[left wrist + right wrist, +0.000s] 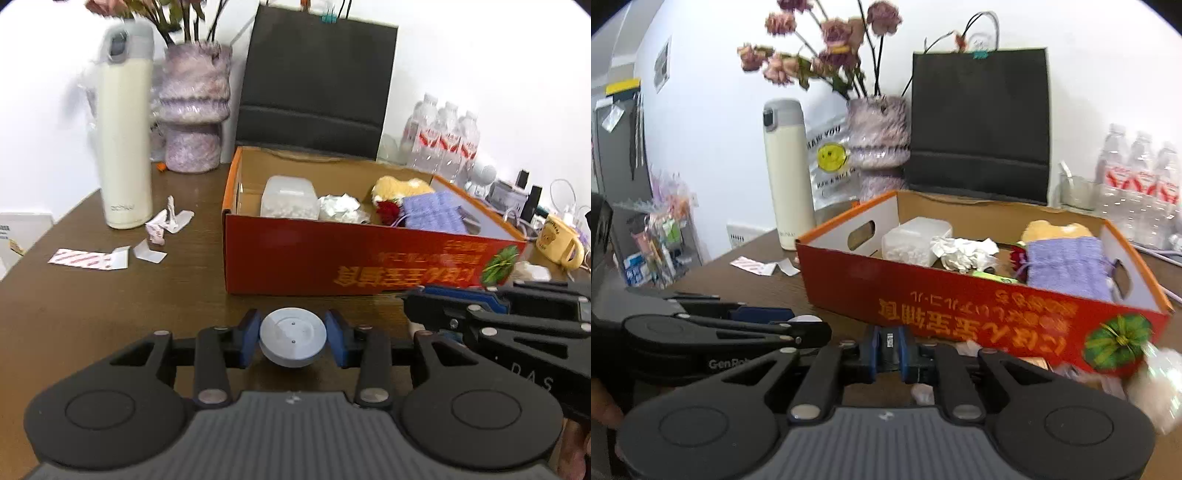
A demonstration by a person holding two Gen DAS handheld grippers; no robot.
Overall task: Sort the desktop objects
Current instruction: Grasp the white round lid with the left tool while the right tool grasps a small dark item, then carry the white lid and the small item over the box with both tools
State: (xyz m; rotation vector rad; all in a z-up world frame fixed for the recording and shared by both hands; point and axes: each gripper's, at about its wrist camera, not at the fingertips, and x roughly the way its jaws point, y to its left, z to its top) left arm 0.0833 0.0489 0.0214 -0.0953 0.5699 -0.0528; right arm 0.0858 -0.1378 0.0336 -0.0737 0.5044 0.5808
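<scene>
Right in front of the red box (369, 258), on the brown desk (92, 314), both of my grippers are low and close together.

My left gripper (293, 339) has its blue pads (245, 338) pressed on a round grey cap (293, 338). The cap sits right between the pads, one pad on each side. It is round and smooth, so I think it could pop out or spin if I tip it or move too fast. The pads only touch its curved edge, and that is not much to hold.

My right gripper (889, 345) is almost shut on a small dark thing (889, 341) with a white label. I cannot tell what it is. It is very thin, so it could slide out on the way up.

The two grippers are just beside each other. If I lift both at once they could bump, and one could knock the other's thing loose.

The box wall stands just past the pads. I need to go up over it, or I may hit the wall and push the box. Inside, the clear tub (290, 197), the crumpled paper (340, 208) and the purple cloth (434, 214) fill a lot of room, so a dropped cap could roll. Paper scraps (162, 225) by the white bottle (125, 136) are not sorted yet.
</scene>
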